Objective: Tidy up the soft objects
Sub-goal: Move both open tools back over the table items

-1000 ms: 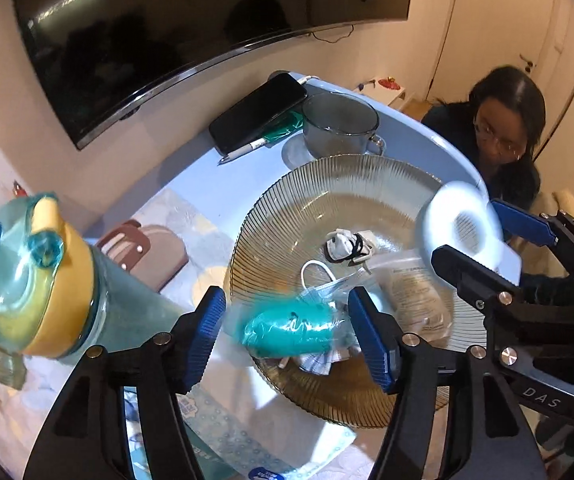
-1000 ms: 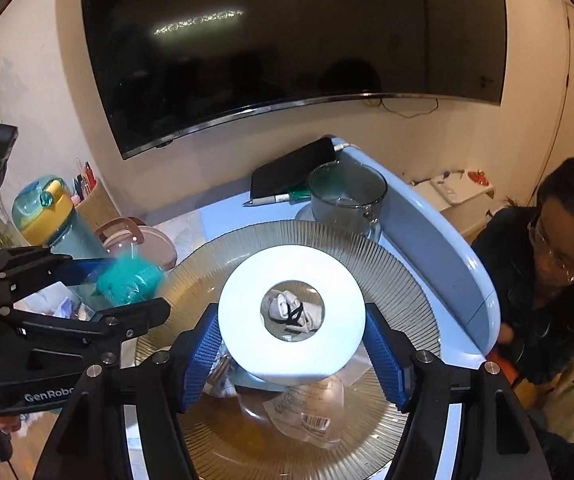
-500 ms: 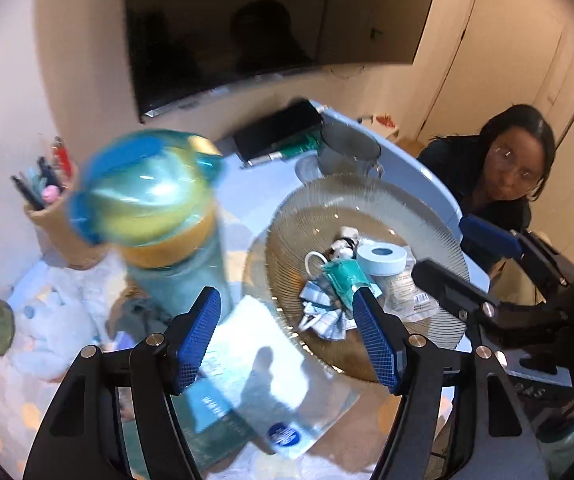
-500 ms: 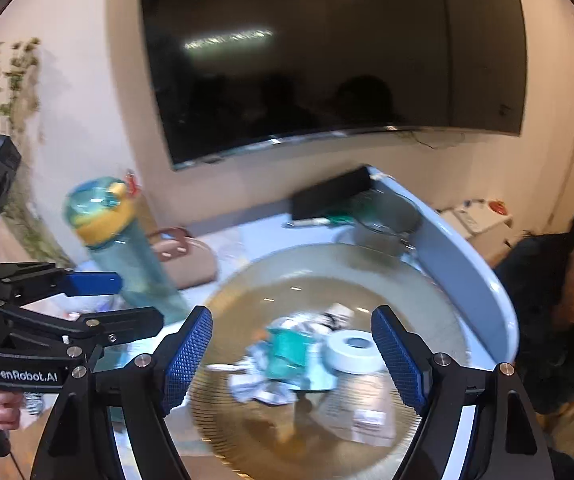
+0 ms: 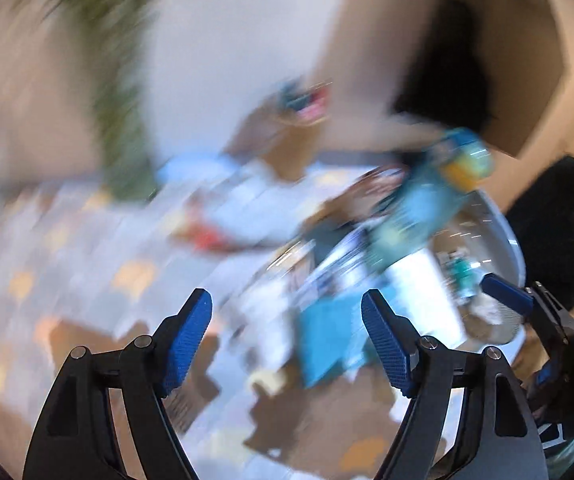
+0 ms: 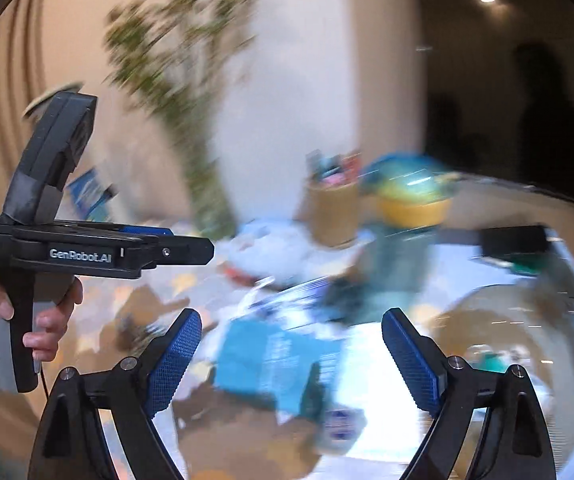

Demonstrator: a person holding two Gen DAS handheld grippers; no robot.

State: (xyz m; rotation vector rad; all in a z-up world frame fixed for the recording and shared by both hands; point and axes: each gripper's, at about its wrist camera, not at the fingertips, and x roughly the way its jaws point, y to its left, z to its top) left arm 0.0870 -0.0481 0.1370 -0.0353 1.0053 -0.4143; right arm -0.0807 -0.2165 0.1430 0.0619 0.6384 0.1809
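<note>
Both our left hand-held gripper (image 5: 287,334) and right hand-held gripper (image 6: 291,346) gape apart, holding nothing. The soft things are a pale blur on the worktop (image 6: 135,300). Sweeping this blind, we risk toppling the water bottle (image 6: 407,216).

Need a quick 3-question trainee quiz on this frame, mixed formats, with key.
1. True or false: the left gripper is shut on a teal roll.
2. In the right wrist view, the right gripper is: A) open, holding nothing; B) shut on a tape ring; C) out of view.
3. Fill in: the yellow-collared bottle stands beside a cup of ____.

Key: 1 false, its jaws are apart and hold nothing; 2 A; 3 pens.
</note>
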